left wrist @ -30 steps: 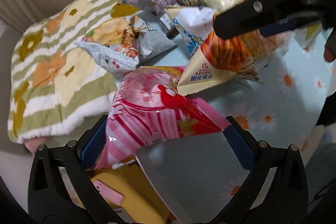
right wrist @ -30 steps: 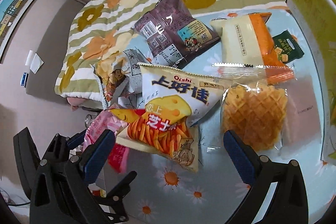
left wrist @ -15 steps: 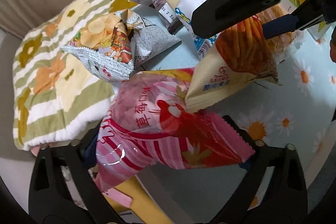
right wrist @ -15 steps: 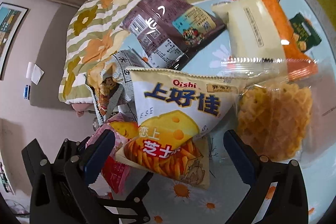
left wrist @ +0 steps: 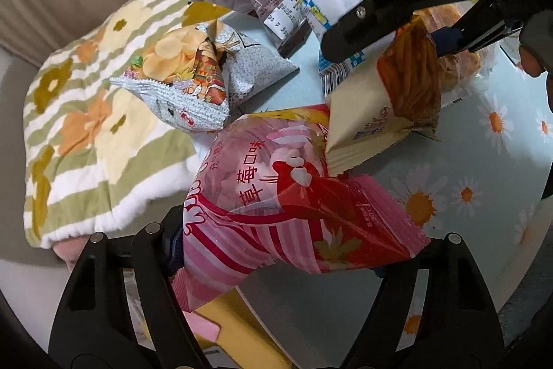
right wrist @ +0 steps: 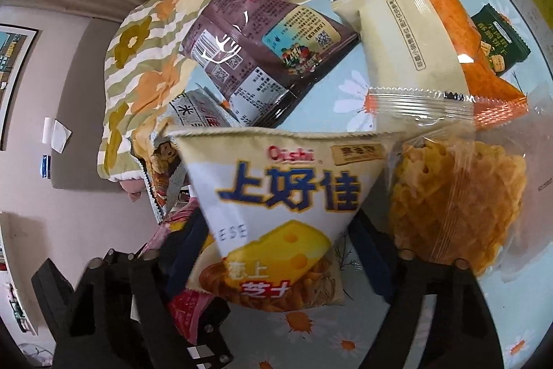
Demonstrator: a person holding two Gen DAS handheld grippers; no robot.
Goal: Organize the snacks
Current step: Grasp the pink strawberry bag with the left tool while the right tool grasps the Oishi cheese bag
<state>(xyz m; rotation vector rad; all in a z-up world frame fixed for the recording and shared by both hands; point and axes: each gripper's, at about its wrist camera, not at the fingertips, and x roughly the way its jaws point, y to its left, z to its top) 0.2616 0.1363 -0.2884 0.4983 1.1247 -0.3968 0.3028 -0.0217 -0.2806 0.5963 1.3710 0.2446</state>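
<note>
A table [right wrist: 349,99] covered in a pale blue daisy cloth is seen; a purple packet [right wrist: 266,54] lies on it, with a cream-and-orange packet [right wrist: 414,40] just beside it.

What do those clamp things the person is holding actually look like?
Each hand-held gripper is matt black plastic: two broad, angular fingers with cut-out openings and round silver screw heads. The left hand-held gripper has dark blue pads on the inner faces of its fingers. The right hand-held gripper is built the same way, with the same blue pads. No cables or printed markings show.
</note>
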